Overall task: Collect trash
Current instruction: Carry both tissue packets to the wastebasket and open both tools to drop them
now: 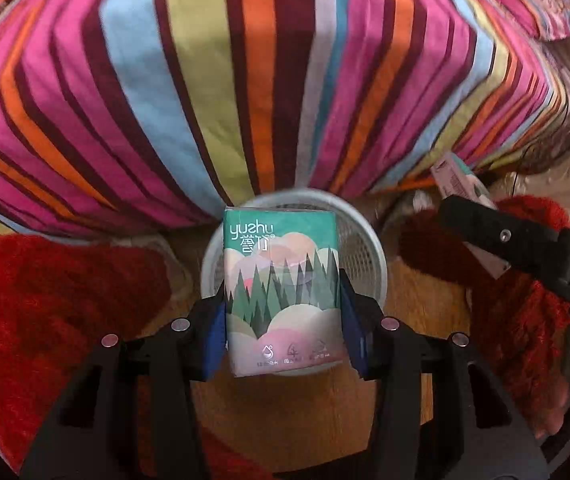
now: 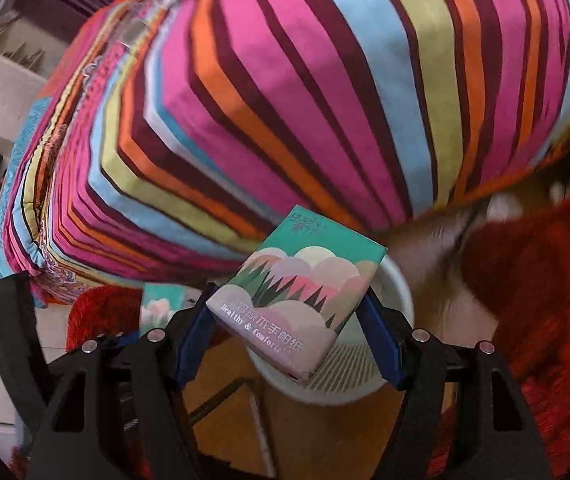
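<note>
Striped multicolour bedspread (image 1: 285, 80) looms behind, red shaggy rug (image 1: 53, 300) w/ round white mesh wastebasket (image 1: 369, 248) on it. Left gripper (image 1: 283, 316) clamps green tissue pack (image 1: 281, 292) above basket; right gripper (image 2: 289, 328) clamps second tilted tissue pack (image 2: 297, 300) over rim.

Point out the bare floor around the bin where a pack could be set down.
Bare wooden floor shows in front of the white mesh bin, between the two red rugs. A narrower strip lies between the bin and the right-hand rug. Behind the bin it is crowded: the striped bedding hangs right above it.
</note>
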Demonstrator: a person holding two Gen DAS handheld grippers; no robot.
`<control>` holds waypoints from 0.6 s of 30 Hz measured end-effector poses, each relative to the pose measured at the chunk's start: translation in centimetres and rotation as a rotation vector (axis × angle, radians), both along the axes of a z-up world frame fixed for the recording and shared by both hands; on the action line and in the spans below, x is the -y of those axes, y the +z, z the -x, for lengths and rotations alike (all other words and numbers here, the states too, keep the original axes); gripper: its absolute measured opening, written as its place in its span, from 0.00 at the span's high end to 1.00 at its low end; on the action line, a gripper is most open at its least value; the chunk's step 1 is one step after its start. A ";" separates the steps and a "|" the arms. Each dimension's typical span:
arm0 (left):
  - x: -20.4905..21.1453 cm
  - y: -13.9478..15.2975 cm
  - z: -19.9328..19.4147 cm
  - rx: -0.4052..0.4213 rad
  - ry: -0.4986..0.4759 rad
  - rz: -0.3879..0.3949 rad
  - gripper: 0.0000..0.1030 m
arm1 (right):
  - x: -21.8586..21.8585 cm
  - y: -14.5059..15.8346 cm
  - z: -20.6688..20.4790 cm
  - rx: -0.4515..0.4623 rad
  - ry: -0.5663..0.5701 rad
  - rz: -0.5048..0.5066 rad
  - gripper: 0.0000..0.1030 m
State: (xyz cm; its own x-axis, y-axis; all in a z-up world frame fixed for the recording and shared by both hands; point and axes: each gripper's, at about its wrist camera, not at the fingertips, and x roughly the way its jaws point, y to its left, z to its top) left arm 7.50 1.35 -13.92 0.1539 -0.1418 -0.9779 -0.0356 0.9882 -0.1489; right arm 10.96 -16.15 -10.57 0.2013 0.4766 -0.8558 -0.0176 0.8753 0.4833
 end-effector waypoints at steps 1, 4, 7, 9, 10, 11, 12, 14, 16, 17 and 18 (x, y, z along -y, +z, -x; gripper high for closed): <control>0.2 -0.4 0.0 -0.016 -0.001 0.000 0.53 | 0.0 -0.3 0.0 -0.020 -0.002 -0.009 0.36; 0.7 -2.5 -0.1 -0.092 -0.007 0.003 0.53 | -0.3 -2.5 0.3 -0.139 -0.007 -0.036 0.36; 1.1 -4.5 -0.3 -0.176 -0.005 0.015 0.53 | -0.3 -4.8 0.4 -0.263 -0.028 -0.055 0.36; 1.1 -5.6 -0.3 -0.220 0.002 0.027 0.53 | -0.1 -6.4 0.4 -0.321 -0.048 -0.058 0.36; 1.1 -6.2 -0.4 -0.239 0.007 0.036 0.53 | -0.1 -7.1 0.2 -0.353 -0.061 -0.058 0.36; 1.2 -6.7 -0.5 -0.256 0.009 0.045 0.53 | -0.2 -7.5 0.1 -0.364 -0.066 -0.057 0.36; 1.2 -7.3 -0.6 -0.276 0.011 0.050 0.53 | -0.3 -7.9 0.0 -0.377 -0.069 -0.053 0.36; 1.3 -8.0 -0.5 -0.299 0.021 0.055 0.53 | -0.8 -8.4 -0.1 -0.393 -0.059 -0.043 0.36; 1.3 -8.8 -0.8 -0.319 0.033 0.059 0.53 | -1.3 -8.8 -0.2 -0.405 -0.044 -0.037 0.36; 1.4 -9.0 -0.8 -0.325 0.036 0.055 0.53 | -1.5 -9.0 0.0 -0.409 -0.038 -0.034 0.36; 1.5 -9.3 -0.9 -0.332 0.036 0.044 0.52 | -1.4 -9.2 -0.1 -0.411 -0.034 -0.032 0.36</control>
State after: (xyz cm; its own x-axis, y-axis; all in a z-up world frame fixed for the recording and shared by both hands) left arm 8.39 -0.17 -23.27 -0.1659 -0.1854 -0.9686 -0.1245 0.9782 -0.1660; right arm 11.06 -14.70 -19.76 -0.1377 0.5036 -0.8529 0.2116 0.8561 0.4714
